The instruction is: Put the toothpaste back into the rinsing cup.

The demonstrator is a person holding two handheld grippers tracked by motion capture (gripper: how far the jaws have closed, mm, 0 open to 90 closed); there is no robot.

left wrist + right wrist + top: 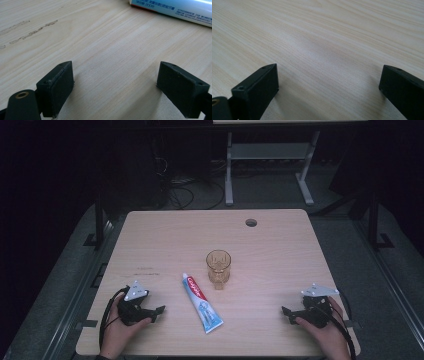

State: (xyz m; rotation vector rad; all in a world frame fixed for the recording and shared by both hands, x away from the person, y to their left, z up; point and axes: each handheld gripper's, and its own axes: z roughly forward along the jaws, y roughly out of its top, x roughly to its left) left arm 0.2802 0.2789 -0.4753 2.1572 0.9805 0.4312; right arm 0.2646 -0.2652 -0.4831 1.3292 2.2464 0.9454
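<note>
Both hand-held grippers — left (pixel 159 310), right (pixel 285 310) — stood wide, empty. Toothpaste tube (pixel 202 302) lay flat on desk (pixel 150 235), beside amber glass (pixel 218 268) — careless reach risked toppling it.

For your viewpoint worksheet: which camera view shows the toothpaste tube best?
The high view: the toothpaste tube lies whole on the table, cap toward the glass cup. The left gripper view catches just a strip of its printed side at the top edge; the right gripper view looks at bare wood.
</note>
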